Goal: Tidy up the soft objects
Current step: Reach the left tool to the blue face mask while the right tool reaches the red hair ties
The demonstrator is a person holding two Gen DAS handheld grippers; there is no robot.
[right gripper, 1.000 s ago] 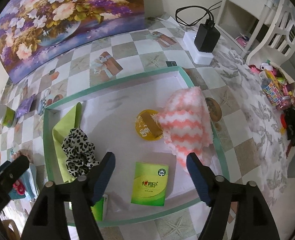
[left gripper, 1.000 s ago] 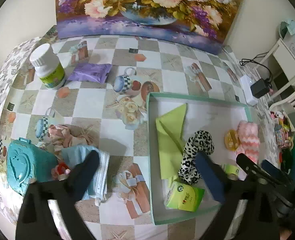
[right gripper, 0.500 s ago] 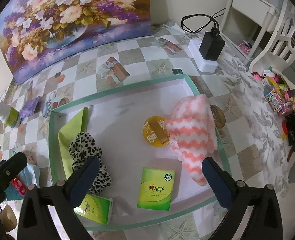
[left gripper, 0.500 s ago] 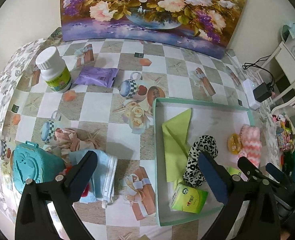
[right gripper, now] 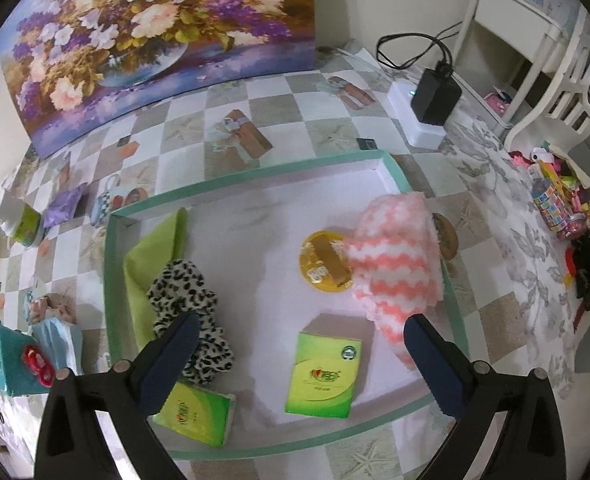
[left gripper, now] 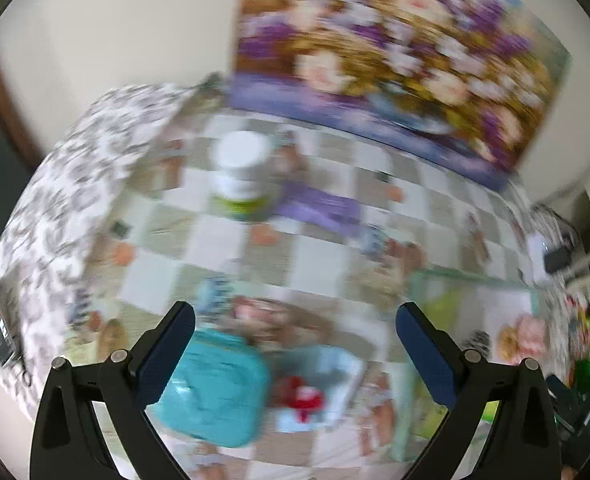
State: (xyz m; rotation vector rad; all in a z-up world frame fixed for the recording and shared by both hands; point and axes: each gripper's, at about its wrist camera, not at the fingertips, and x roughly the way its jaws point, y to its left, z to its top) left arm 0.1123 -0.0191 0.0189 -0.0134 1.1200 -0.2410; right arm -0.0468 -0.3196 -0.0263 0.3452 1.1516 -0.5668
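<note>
Face mask [left gripper: 327, 364], pale blue, lies near on the worktop [left gripper: 295, 256], touching a teal case [left gripper: 215, 396]; left gripper [left gripper: 295, 334] released above, view blurred, so a grab may snag the case. Right gripper [right gripper: 299, 346] released, empty, over the tray [right gripper: 109, 280]; idle, little risk.

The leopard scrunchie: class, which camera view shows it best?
The right wrist view. The scrunchie lies sharp and near in the tray, partly behind one tong. The left wrist view is motion-blurred, showing only a dark smudge at the right edge.
</note>
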